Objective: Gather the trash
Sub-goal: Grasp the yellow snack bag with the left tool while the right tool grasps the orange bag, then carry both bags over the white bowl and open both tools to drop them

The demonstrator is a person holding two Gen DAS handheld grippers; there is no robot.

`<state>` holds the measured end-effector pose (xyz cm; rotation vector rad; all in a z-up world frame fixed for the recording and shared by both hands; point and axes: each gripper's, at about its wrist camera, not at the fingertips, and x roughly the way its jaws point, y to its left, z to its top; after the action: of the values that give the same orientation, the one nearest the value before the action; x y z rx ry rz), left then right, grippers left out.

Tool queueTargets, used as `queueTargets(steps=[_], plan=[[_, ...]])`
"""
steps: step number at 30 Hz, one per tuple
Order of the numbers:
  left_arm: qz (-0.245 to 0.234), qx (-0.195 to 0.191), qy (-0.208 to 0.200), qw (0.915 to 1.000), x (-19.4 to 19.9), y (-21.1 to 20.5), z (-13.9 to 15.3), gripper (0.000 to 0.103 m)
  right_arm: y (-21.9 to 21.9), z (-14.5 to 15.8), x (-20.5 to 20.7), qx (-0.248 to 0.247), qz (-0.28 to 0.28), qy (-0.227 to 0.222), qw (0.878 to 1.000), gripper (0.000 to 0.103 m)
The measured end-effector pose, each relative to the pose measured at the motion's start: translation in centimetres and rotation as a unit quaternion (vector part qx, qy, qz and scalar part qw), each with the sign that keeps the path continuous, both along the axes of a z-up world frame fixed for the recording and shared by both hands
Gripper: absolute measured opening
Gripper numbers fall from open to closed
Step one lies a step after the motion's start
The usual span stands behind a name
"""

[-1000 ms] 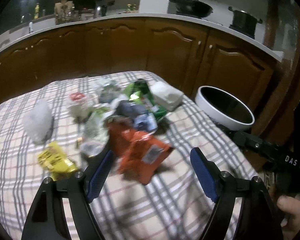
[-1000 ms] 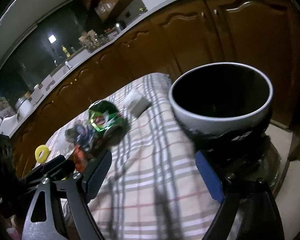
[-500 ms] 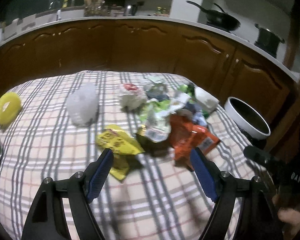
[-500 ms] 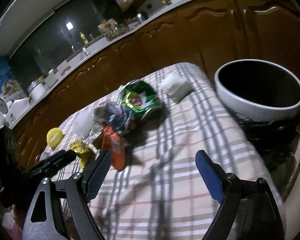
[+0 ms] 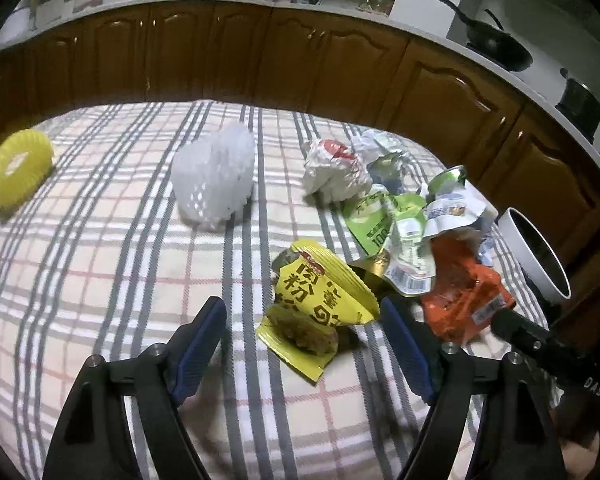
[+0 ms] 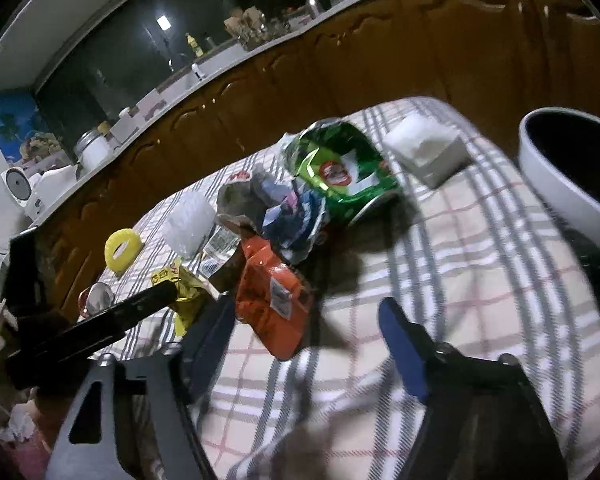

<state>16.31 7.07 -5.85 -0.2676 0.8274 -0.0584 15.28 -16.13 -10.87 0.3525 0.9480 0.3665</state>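
A pile of trash lies on the checked tablecloth (image 5: 100, 280). My left gripper (image 5: 302, 332) stands open just above the cloth, and a yellow snack wrapper (image 5: 320, 300) lies between its blue fingers (image 5: 204, 332), untouched by the pads. An orange packet (image 5: 464, 296) lies to its right. My right gripper (image 6: 306, 336) has its jaws closing. The lower tip of the orange packet (image 6: 272, 300) sits between them, near the left finger, and the pads do not press on it. A white round bin (image 6: 560, 184) stands off the table's right end.
Behind the orange packet lie a green foil bag (image 6: 340, 168), a crumpled blue wrapper (image 6: 296, 220) and a white box (image 6: 424, 148). A white foam net (image 5: 216, 176), a yellow ring (image 5: 20, 164) and crumpled white paper (image 5: 332, 168) lie farther left. Brown kitchen cabinets (image 5: 260, 60) stand behind the table.
Both grippers have swung left across the table. The left one went from the orange packet to the yellow wrapper. The right one's jaws have narrowed and the bin slid to its right edge.
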Motion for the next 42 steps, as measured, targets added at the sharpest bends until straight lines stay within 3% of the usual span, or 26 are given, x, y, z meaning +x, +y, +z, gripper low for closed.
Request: queueTargets(steps=[1, 3, 5, 7, 14, 22, 42], plan=[[-0.003, -0.001, 0.001, 1.0, 0.2, -0.1, -0.2, 0.072, 0.1, -0.2, 0.1, 0.002, 0.004, 0.003, 1.0, 0.06], [-0.016, -0.007, 0.007, 0.9998, 0.5, -0.3, -0.5, 0.039, 0.4, -0.3, 0.1, 0.0, 0.008, 0.006, 1.0, 0.028], [-0.03, -0.012, 0.015, 0.9994, 0.6, -0.6, -1.0, 0.039, 0.6, -0.2, -0.2, -0.005, 0.012, 0.006, 1.0, 0.011], [-0.036, -0.004, 0.009, 0.9993, 0.3, -0.9, -1.0, 0.036, 0.6, 0.1, -0.6, -0.006, 0.017, 0.001, 1.0, 0.006], [-0.069, 0.002, -0.013, 0.9976, -2.1, -2.4, 0.3, 0.031, 0.4, 1.9, -2.9, -0.009, 0.026, -0.022, 0.999, 0.002], [-0.129, 0.003, -0.032, 0.9912, -4.6, -5.6, 2.2, 0.031, -2.5, 3.7, -5.4, -0.004, -0.004, -0.04, 0.999, 0.001], [-0.234, 0.007, -0.055, 0.9708, -2.5, -14.8, 4.1, 0.031, -12.0, 5.5, -7.2, -0.022, -0.114, -0.067, 0.991, 0.0]])
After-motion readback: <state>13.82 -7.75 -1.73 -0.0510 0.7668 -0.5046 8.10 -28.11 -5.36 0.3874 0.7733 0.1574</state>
